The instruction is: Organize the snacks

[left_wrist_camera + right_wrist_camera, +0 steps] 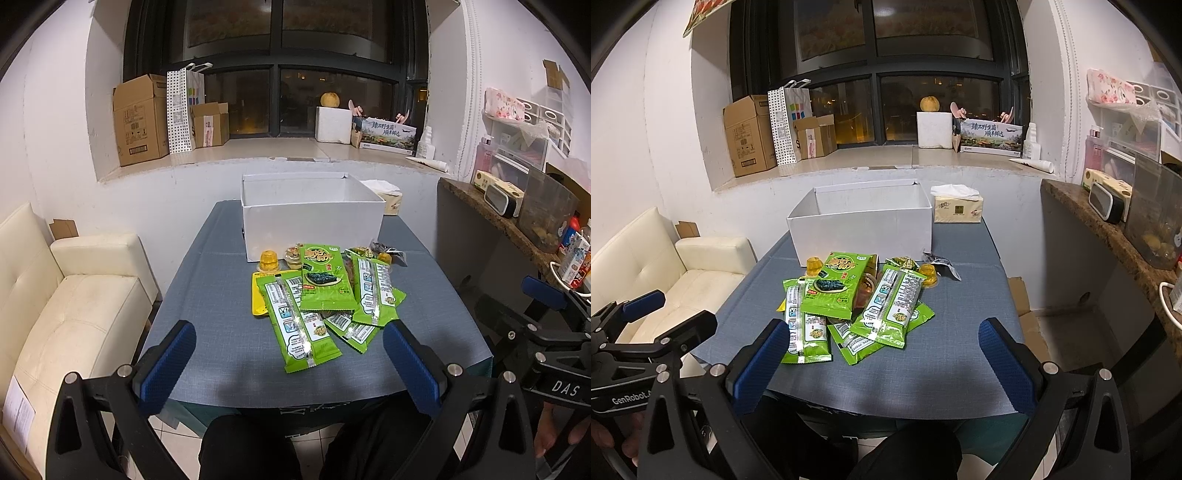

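A pile of green snack packets (325, 306) (849, 310) lies on the blue-grey table (207, 295) (960, 332), with yellow jelly cups (268, 260) (928, 275) and a dark wrapper (940, 264) at its far side. An open white box (310, 218) (864, 229) stands behind the pile. My left gripper (290, 360) is open and empty, near the table's front edge, short of the pile. My right gripper (882, 362) is open and empty, also short of the pile. Each gripper shows at the edge of the other's view.
A tissue pack (957, 208) sits right of the white box. A cream sofa (66, 314) is left of the table. A stone counter (1108, 229) with containers runs along the right. Cardboard boxes (140, 118) stand on the window ledge.
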Motion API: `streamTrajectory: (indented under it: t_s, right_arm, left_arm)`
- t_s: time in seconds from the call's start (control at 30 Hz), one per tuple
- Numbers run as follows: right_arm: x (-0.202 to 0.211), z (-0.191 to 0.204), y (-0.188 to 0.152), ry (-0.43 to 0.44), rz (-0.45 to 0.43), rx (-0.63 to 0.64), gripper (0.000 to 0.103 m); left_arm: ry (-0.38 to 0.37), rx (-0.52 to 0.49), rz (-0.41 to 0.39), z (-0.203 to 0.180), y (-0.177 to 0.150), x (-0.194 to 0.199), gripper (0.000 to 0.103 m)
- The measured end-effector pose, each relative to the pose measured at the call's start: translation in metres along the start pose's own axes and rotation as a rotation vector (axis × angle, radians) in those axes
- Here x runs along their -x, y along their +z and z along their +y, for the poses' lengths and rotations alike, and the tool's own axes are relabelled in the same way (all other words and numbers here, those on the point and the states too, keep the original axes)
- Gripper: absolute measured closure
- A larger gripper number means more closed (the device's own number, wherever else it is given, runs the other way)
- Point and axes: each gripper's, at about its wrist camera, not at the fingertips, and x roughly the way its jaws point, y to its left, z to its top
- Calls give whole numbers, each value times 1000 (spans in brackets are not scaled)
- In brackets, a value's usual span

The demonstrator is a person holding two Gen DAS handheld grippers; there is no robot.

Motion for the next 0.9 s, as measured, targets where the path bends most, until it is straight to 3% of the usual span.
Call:
streamTrajectory:
  t_s: [0.9]
  right_arm:
    - [-1,1,-3,3,3,2,0]
  left_arm:
    - [-16,-4,-33,2,1,4,0]
